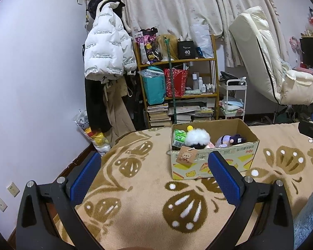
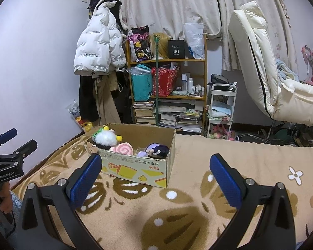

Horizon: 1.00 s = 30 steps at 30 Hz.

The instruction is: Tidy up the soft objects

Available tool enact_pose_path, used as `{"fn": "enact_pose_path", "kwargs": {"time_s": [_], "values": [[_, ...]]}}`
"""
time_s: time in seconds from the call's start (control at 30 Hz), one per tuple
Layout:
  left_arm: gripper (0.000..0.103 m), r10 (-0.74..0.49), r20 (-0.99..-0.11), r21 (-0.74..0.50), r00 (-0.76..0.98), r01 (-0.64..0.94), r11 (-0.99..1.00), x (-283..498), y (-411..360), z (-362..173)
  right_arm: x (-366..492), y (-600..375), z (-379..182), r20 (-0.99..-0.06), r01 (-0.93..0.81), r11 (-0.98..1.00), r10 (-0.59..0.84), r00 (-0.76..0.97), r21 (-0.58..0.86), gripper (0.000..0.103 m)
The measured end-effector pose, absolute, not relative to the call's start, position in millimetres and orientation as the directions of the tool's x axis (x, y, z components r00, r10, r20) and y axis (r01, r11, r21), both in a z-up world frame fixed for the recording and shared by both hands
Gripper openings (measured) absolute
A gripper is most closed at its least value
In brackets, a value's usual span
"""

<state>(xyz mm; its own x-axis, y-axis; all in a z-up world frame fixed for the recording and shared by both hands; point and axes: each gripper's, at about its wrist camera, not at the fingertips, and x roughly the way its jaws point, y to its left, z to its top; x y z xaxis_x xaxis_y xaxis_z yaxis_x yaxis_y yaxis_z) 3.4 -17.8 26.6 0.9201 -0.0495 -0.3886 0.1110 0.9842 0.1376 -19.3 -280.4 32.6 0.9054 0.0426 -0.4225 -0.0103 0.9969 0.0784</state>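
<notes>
Nearest to me, my left gripper hangs with its blue fingers spread wide and nothing between them, low over a beige blanket with a brown flower pattern that covers the bed. My right gripper is the same: fingers wide apart, empty, above the blanket. Just beyond both sits an open cardboard box on the bed, its long axis running left to right across my view, its open top facing up. Inside it I see a white fluffy plush with a paper bear tag draped over the front wall, a green packet at the left end, a pink swirl plush in the middle, and a purple-haired doll lying at the right end. No loose soft thing shows on the blanket, so I judge the sorting mostly or wholly done. Farther off stand a cluttered wooden shelf and a white puffer jacket hanging by the wall.
</notes>
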Motion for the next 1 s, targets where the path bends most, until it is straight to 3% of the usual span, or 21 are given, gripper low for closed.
{"fn": "enact_pose_path", "kwargs": {"time_s": [1.0], "values": [[0.101, -0.041, -0.397, 0.163, 0.917, 0.115, 0.980, 2.4, -13.9, 19.5, -19.5, -282.2, 32.2, -0.429, -0.008, 0.997, 0.040, 0.903, 0.077, 0.103]]}}
